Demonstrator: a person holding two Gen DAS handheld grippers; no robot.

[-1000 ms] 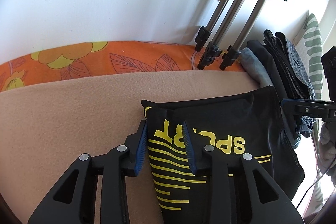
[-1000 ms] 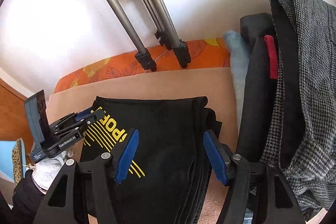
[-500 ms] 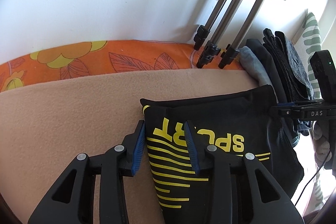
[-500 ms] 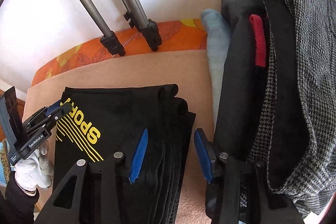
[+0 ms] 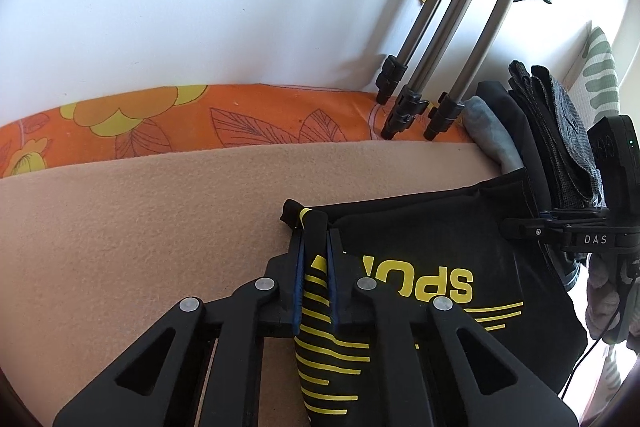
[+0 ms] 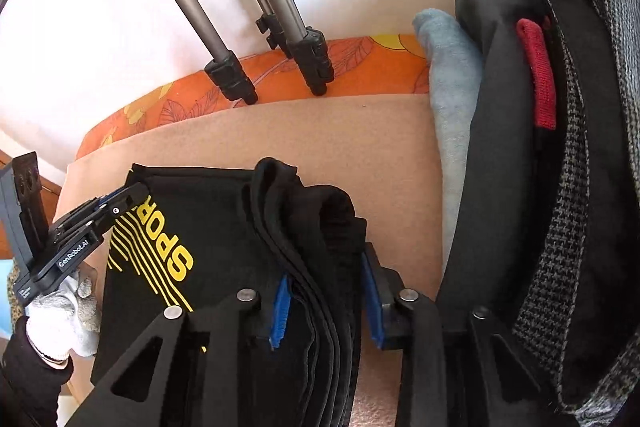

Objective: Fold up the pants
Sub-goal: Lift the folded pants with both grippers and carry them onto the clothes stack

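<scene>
The folded black pants [image 5: 432, 251] with yellow "SPORT" print and stripes lie on the beige blanket [image 5: 140, 227]. My left gripper [image 5: 316, 251] is shut on the pants' left edge, pinching the fabric between its blue pads. In the right wrist view the pants [image 6: 224, 227] show their stacked folded layers. My right gripper [image 6: 326, 291] is closed on that thick right edge, with the folds bunched between its blue pads [image 6: 280, 307]. The left gripper also shows in the right wrist view [image 6: 116, 205], held by a gloved hand.
A pile of folded clothes [image 6: 560, 147] stands right of the pants, with a light blue piece [image 6: 452, 87] and a grey checked one. Tripod legs [image 5: 420, 99] stand on the orange floral sheet [image 5: 160, 123] by the white wall.
Both grippers have closed: the left one shut on the pants' left edge, the right one on the thick folded right edge. The fabric has bunched up between the pads.
</scene>
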